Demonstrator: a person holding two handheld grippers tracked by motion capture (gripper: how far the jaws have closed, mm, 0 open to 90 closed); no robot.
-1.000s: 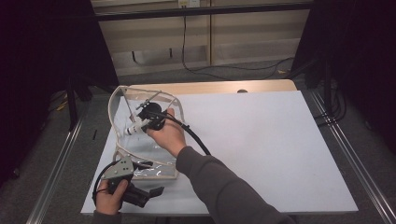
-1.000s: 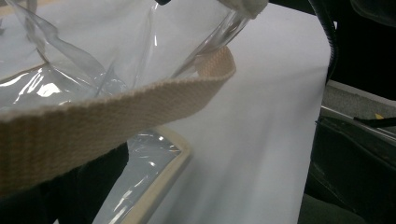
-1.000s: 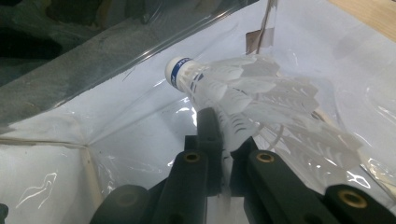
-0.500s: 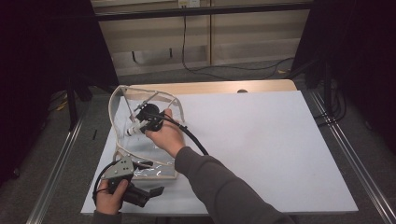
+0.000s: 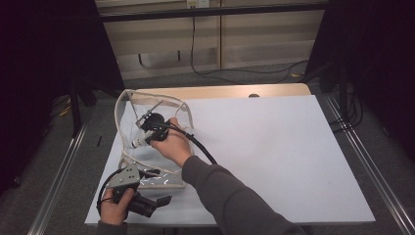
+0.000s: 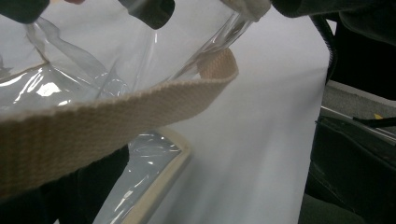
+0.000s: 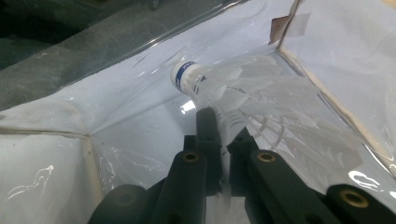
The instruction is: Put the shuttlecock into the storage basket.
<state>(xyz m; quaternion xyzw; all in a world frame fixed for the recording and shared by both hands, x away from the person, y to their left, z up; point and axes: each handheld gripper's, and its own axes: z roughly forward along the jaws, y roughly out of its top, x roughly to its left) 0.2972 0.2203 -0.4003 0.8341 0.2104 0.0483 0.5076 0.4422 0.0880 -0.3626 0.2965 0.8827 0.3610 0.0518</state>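
Toward the left side of the white table top (image 5: 274, 147) lies a clear plastic bag (image 5: 128, 147) edged in beige webbing, its mouth at the far end, and we have both tools at it. Our right hand (image 5: 172, 145) reaches in from the near right, the grey-sleeved forearm (image 5: 230, 196) angled across the table toward the far left, wrist bent so that the right gripper (image 5: 142, 139) points down and leftward into the bag's open mouth. Seen from that gripper's own camera, its two black jaws stand almost together, pinching the white feathers of a shuttlecock (image 7: 233, 100); the shuttlecock sits inside the bag, its cork with the blue band pointing away from the jaws and toward the bag's clear wall. Our left hand (image 5: 116, 208) sits at the near left corner of the table, fingers wrapped around the body of the left gripper (image 5: 164, 199), which lies low and roughly level, aimed to the right along the bag's near edge. From its camera we see the beige strap (image 6: 93, 121) running close across the lens, with clear plastic (image 6: 93, 65) bunched above it and the bag's beige hem below. Whether that tool's jaws are wide or narrow, or grip the strap, we cannot tell.
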